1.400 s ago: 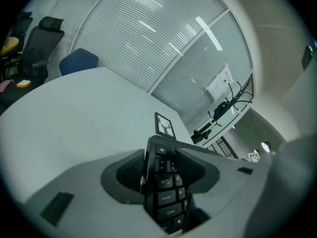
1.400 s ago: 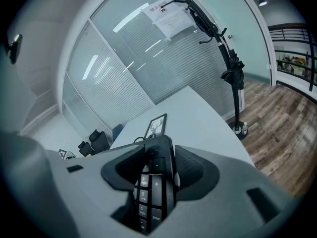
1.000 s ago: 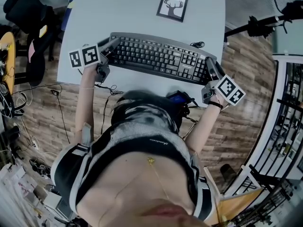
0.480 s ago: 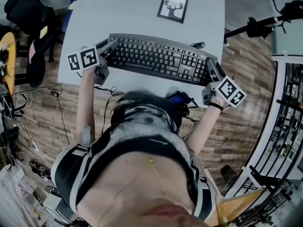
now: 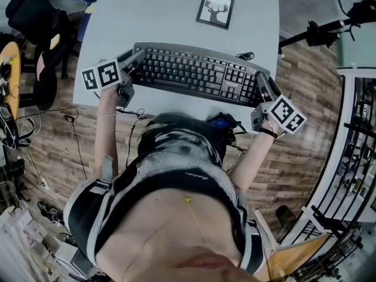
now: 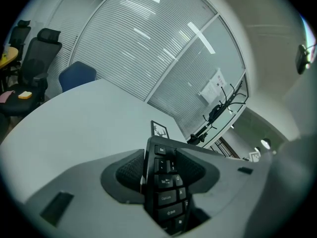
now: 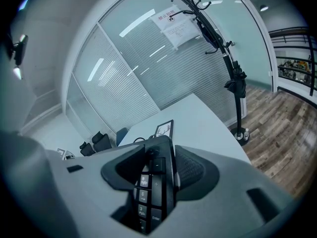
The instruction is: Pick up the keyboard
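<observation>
Keyboard [image 5: 197, 70]: both short ends covered by the clamping jaws of the left gripper [image 5: 137, 54] and right gripper [image 5: 259, 78]. Key legends unreadable in head view. Contact with table [image 5: 158, 10] cannot be told.
Table: far edge cut off at top.
Small dark item [image 5: 245, 56] at the keyboard's far right corner: too small to identify.

On the keyboard [image 6: 163, 192], low centre of the left gripper view, keys read Esc, Tab, Q, Caps Lock, A and Shift. In the right gripper view, low centre, its keys read 3 and Enter. The print on the sheet [image 7: 174, 26] on the glass at top centre is too small to read.
</observation>
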The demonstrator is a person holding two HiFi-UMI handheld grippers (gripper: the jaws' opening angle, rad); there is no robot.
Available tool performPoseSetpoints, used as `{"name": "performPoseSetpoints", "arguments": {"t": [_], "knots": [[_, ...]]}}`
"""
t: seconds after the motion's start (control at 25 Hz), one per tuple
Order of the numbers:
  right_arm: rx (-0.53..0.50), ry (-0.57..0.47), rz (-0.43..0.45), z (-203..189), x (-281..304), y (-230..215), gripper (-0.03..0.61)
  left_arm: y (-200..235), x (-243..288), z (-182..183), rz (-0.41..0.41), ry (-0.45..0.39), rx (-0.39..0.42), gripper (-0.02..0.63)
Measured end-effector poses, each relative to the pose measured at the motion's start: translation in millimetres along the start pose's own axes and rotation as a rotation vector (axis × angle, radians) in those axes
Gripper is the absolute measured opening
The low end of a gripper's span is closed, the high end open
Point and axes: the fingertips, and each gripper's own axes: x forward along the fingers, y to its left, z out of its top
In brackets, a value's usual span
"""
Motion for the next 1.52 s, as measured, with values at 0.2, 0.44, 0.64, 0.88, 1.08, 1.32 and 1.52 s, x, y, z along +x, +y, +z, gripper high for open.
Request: {"name": "performPoseSetpoints", "arguments": {"t": [0.2,0.44,0.64,0.88,1.08,1.32,1.52], "knots": [[-0.003,0.001,0.001,1.6,-0.7,0.1,0.190,-1.4,-0.5,0.5,0.002,-0.001,0.000,0.189],[-0.005,0.006,-0.002,-1.3,0.8,1.1,0.189,1.7,-1.5,-2.1,0.006,-0.001,-0.004,0.189],[-0.005,0.007,0.000,-0.5,0.2,1.2,0.189,0.6,-1.2,-1.2,0.006,-0.001,-0.003,0.189],[-0.003,0.008,0.004,-1.7,0.6,0.2,0.189,0.8,-1.6,-2.7,0.009,0.001,-0.001,0.187],[-0.002,0.006,0.004,-1.3,0.4,-0.1,0.189,-0.2,-0.8,-0.9,0.008,0.003,0.004,0.187],[-0.004,-0.002,0.006,1.1,-1.1,1.6,0.189,-2.6,-2.2,2.5,0.006,-0.001,0.011,0.186],[-0.005,-0.004,0.007,0.8,-1.4,1.1,0.189,-3.0,-1.7,2.4,0.005,-0.002,0.014,0.186]]}}
